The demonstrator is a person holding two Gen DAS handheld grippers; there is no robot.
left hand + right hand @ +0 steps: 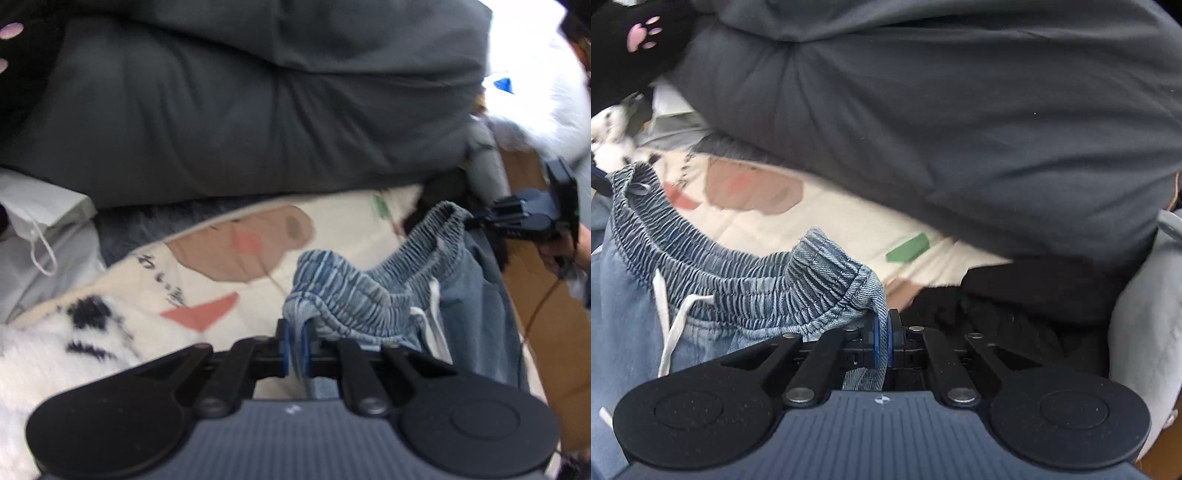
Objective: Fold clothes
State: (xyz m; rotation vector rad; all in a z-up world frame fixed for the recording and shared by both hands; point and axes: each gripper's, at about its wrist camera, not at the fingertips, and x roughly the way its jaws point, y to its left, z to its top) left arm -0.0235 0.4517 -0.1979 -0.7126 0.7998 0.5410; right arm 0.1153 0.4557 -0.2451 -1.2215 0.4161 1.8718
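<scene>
A pair of light blue denim trousers (469, 302) with an elastic waistband (354, 291) and white drawstring (430, 325) hangs between both grippers. My left gripper (294, 341) is shut on one end of the waistband. My right gripper (882, 341) is shut on the other end of the waistband (738, 280); it also shows in the left wrist view (476, 223) at the right, held by a hand. The trousers (620, 314) hang down at the left of the right wrist view, with the drawstring (670, 325) dangling.
A large dark grey duvet (240, 96) is piled behind. Below lies a cream blanket (207, 273) with cartoon prints. A white paper bag (40, 210) sits at left, a brown floor (554, 354) at right. A black garment (1015, 306) and a black plush paw (631, 40) show.
</scene>
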